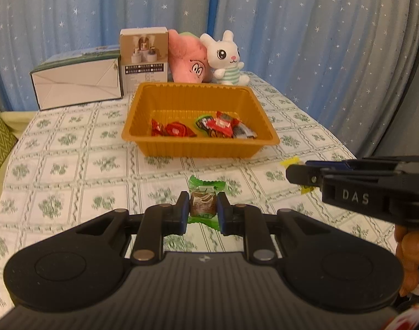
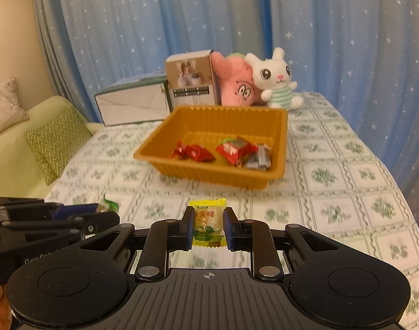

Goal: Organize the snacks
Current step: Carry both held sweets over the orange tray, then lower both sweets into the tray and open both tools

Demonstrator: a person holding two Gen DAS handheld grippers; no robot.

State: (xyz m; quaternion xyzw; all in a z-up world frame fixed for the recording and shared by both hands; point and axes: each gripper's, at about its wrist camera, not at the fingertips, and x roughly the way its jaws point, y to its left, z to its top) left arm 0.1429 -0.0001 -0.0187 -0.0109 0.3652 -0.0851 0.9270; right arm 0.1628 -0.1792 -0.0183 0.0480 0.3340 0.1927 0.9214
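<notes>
My left tongs pinch the green candy, right tongs the yellow candy, tray at 12 o'clock; light, crinkly, probably slippery wrappers, so grip mid-body.

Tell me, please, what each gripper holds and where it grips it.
Left gripper: green-wrapped candy, by its middle. Right gripper: yellow-wrapped candy, by its middle.
</notes>
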